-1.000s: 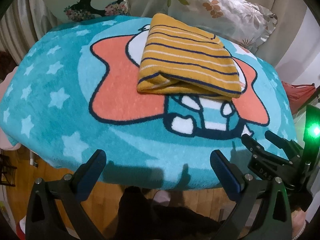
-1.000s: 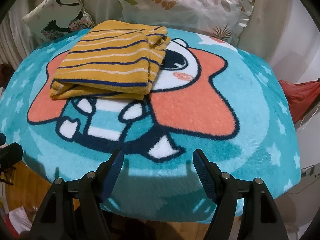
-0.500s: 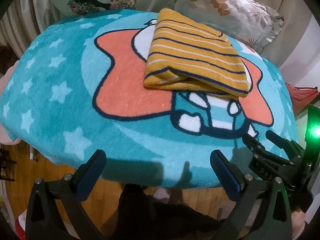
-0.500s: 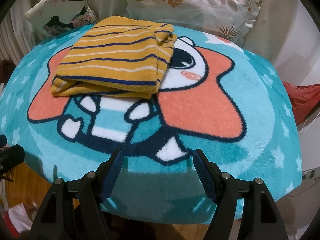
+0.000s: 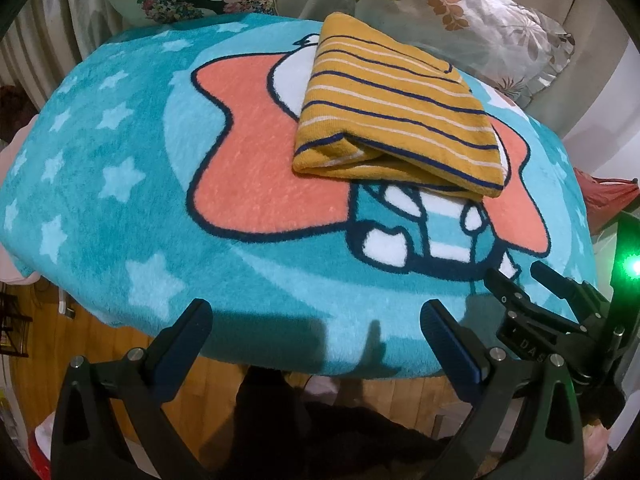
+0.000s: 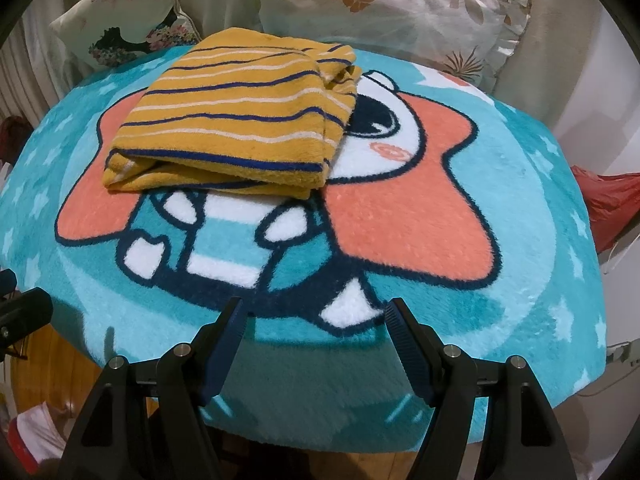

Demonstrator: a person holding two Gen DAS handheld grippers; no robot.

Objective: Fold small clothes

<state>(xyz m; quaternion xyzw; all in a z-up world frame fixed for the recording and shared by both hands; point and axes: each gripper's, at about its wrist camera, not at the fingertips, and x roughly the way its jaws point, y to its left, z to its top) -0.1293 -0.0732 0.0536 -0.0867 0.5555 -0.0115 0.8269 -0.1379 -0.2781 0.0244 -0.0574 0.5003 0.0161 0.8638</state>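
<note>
We see the striped garment [image 5: 396, 120] already folded, lying on the teal blanket [image 5: 120, 200] near the pillows [image 6: 400, 12]. Left gripper [image 5: 316, 336] and right gripper [image 6: 314, 332] jaws spread, empty; folding looks done.

Left tongs [image 5: 316, 336] wide apart, empty, angled steeply down. Right tongs [image 6: 316, 334] likewise spread, empty.

one folded striped garment [image 5: 394, 116], one cartoon blanket [image 5: 120, 184], two floral pillows [image 6: 384, 12], two tongs [image 6: 314, 330], one red bag [image 6: 610, 200].
</note>
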